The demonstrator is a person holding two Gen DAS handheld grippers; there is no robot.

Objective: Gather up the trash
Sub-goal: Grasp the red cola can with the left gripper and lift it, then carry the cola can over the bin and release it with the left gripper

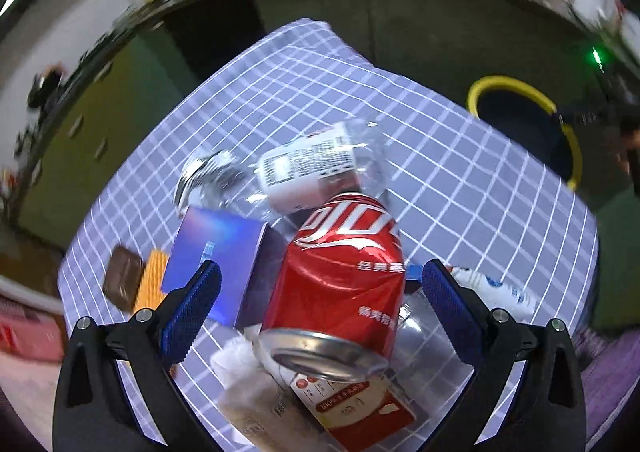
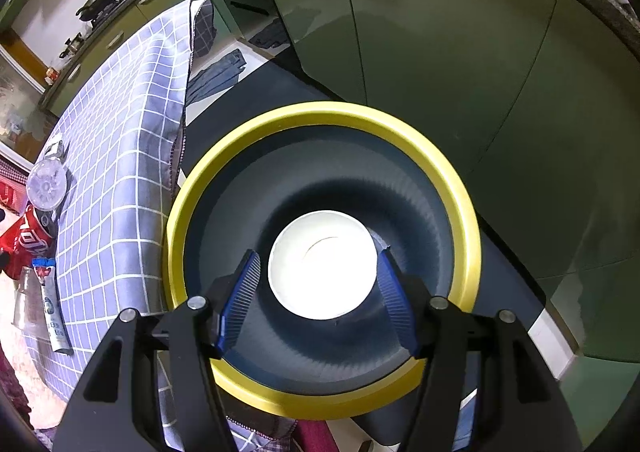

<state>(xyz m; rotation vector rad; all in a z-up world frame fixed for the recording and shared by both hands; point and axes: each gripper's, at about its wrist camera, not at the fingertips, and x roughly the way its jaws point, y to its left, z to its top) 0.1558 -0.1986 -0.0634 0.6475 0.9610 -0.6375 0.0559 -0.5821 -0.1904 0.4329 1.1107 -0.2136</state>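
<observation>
A red cola can [image 1: 340, 284] lies on the checked tablecloth [image 1: 460, 180] with its base toward me. My left gripper [image 1: 322, 268] is open and straddles the can, with a gap at each pad. Behind the can lies a clear plastic bottle [image 1: 308, 168] with a white label. In the right wrist view my right gripper [image 2: 319, 254] is open over the dark bin with a yellow rim [image 2: 320, 112]. A white paper cup [image 2: 322, 264] shows inside the bin below the fingers, and the pads do not touch it. The can [image 2: 28, 240] and bottle [image 2: 46, 184] also show at that view's left edge.
Around the can lie a blue box [image 1: 216, 248], a brown packet [image 1: 124, 284], a toothpaste tube [image 1: 496, 292], a red-and-white carton [image 1: 352, 408] and crumpled tissue [image 1: 240, 372]. The bin [image 1: 524, 92] stands off the table's far right side. Green cabinets [image 2: 440, 32] stand behind it.
</observation>
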